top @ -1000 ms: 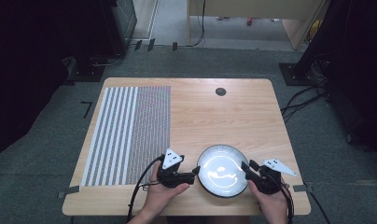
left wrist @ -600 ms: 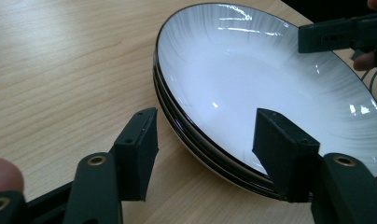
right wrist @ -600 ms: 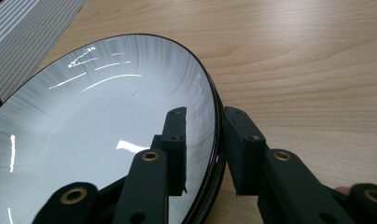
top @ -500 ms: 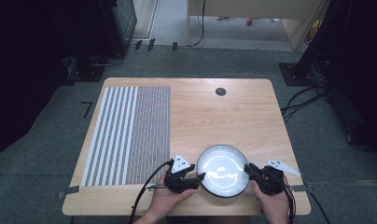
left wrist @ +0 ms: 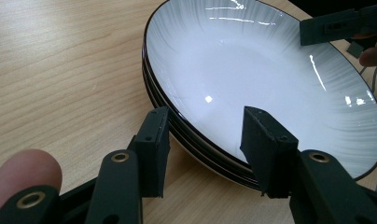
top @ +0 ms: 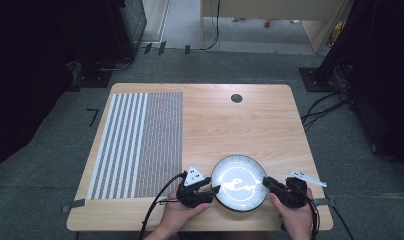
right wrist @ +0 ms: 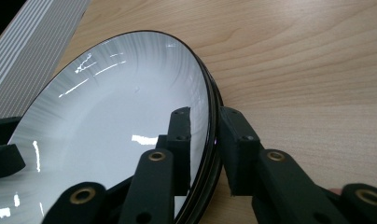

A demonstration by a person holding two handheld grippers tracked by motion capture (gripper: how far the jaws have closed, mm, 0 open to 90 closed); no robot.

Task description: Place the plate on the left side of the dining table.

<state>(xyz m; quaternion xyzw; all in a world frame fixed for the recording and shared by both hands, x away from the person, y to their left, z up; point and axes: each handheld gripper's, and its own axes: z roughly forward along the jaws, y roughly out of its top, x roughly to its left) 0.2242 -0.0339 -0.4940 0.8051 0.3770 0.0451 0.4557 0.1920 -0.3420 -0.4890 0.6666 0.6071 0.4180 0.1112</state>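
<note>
A stack of white plates with dark rims lies near the front edge of the wooden table. My left gripper is at the stack's left rim. Its jaws have just been closing. In the left gripper view they straddle the rim, one pad outside and one over the top plate, with a gap still showing. My right gripper is at the right rim. Its jaws have also been closing, and they now pinch the rim, one pad inside and one outside.
A grey striped mat covers the left part of the table and shows in the right gripper view. A dark round grommet sits at the table's back. Cables trail from both grippers off the front edge.
My left gripper has slid right up to the plates' rim and its jaws have narrowed around it. The right gripper has stayed at the right rim, its jaws drawn tighter.
</note>
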